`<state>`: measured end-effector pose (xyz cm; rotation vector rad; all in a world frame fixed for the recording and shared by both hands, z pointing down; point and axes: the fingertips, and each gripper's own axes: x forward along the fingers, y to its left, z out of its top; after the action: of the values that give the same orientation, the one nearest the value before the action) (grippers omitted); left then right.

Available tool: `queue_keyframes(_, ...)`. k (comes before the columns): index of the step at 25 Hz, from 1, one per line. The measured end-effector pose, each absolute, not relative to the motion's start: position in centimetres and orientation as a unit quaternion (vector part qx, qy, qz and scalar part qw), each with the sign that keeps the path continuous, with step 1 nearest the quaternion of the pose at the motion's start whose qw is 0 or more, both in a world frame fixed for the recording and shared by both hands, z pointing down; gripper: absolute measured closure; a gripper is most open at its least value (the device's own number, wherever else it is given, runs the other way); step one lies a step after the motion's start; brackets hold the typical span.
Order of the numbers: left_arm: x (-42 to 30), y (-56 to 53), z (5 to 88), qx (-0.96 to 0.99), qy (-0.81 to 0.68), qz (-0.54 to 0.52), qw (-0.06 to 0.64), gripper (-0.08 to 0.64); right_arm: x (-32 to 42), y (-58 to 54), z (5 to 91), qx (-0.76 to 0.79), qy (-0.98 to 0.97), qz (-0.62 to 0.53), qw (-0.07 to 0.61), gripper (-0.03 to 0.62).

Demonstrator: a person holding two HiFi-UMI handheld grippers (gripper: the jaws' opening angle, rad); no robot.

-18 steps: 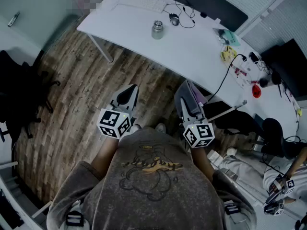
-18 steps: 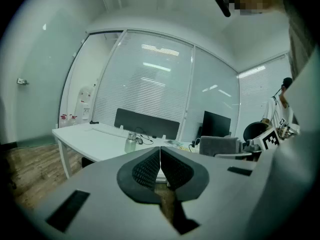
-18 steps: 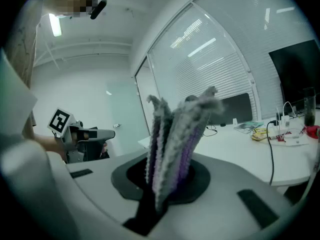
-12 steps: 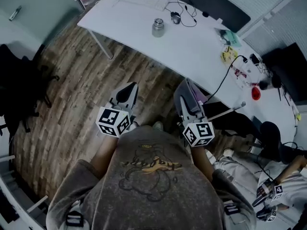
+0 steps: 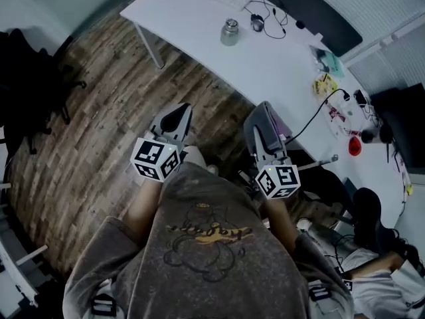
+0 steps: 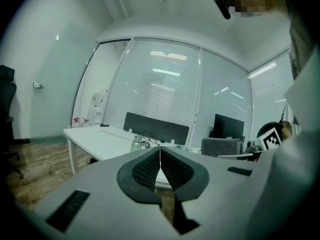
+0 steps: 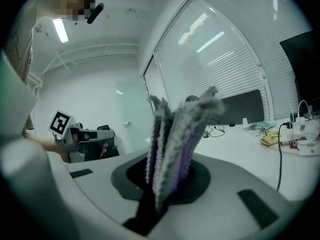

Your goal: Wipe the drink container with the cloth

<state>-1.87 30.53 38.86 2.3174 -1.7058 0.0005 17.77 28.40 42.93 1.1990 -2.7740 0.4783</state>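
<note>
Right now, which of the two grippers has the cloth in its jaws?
The right gripper: a folded purple-grey cloth stands clamped between its jaws. The left gripper has its jaws shut together with nothing between them.

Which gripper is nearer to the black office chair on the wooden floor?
Left. The left gripper is off to the right of the chair, across the floor. The right gripper, clamping the cloth, is farther right still, by the white table.
</note>
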Motion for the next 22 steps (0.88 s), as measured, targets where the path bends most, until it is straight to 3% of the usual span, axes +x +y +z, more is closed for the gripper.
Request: queue_keyframes(22,-5.0,19.1,39.1,0.806,-0.577,-0.002,0.132,0.54,14.1,18.2,44.1,0.388,-0.904,0.173,0.043,0.537)
